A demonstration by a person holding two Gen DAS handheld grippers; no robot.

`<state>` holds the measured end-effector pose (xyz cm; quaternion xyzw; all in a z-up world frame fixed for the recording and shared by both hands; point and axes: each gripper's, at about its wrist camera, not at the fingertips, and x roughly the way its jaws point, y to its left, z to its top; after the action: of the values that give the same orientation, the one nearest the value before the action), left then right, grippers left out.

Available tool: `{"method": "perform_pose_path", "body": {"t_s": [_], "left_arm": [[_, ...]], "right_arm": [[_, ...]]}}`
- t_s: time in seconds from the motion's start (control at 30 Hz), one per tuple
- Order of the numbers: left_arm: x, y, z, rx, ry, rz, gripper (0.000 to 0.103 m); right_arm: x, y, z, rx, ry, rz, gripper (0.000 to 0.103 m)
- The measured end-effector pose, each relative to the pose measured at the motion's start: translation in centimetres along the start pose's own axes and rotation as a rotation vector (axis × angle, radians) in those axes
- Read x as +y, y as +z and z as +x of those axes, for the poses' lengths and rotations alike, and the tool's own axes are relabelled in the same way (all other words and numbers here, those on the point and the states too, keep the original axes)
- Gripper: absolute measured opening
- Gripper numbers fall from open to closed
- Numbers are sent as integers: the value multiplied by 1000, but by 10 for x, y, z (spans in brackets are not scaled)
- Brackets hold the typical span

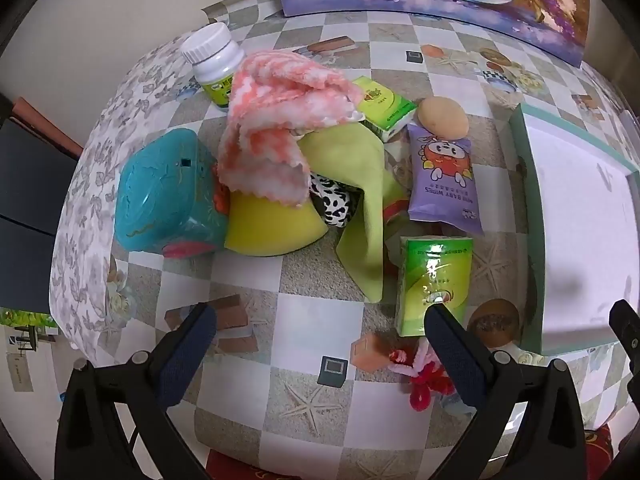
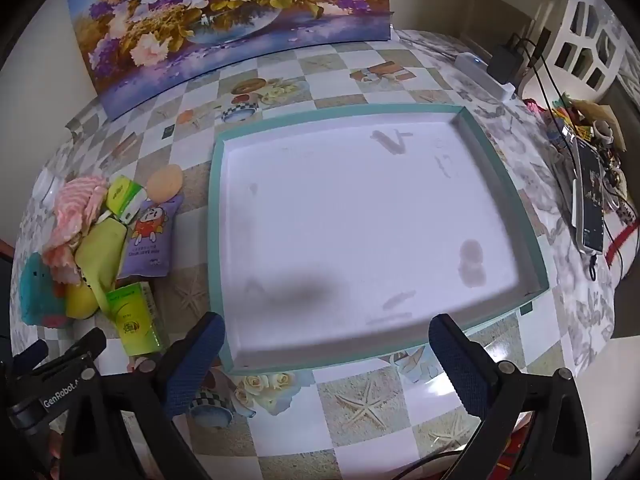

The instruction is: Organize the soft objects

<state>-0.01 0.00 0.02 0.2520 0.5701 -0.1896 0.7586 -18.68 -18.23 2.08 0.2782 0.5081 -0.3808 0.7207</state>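
Each hand-held gripper had black angular arms with silver screws and dark blue textured fingers point(image 1: 192, 344); white "GenRobot" lettering point(image 2: 60, 398) marked the left one's housing.

Cow-print item point(image 1: 334, 208) mostly under green cloth point(image 1: 356, 184).

The bench point(image 1: 312, 320) wears a checked cloth of white and sandy-grey squares printed with starfish and roses, and the tray point(image 2: 218, 240) is white inside with a teal rim. In the pile, the towel point(image 1: 276, 120) is mottled pink and white, the cloth point(image 1: 360, 200) plain lime green, the toy point(image 1: 336, 204) black-and-white cow-spotted, the box point(image 1: 160, 196) turquoise and the sponge point(image 1: 268, 228) yellow. The wipes point(image 1: 444, 176) are lilac with a red cartoon figure, both tissue packs point(image 1: 432, 280) green — the bottle point(image 1: 212, 60) white with a green label — and the tongs point(image 1: 320, 318) are black with dark blue pads point(image 1: 188, 356).
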Motion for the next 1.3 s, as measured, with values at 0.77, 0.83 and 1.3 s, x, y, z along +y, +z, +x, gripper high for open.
{"method": "perform_pose_path", "body": {"t_s": [0.77,0.83,1.3], "left_arm": [[3,3,4,-5,-8,-32,103],[3,3,5,-5,-9,-35,103],[4,4,5,2,-10,-40,103]], "right_arm": [[11,-1,9,33,-20,-37,103],[11,0,9,37,-20,-41,103],[14,-1,14,48,-25,-52,103]]}}
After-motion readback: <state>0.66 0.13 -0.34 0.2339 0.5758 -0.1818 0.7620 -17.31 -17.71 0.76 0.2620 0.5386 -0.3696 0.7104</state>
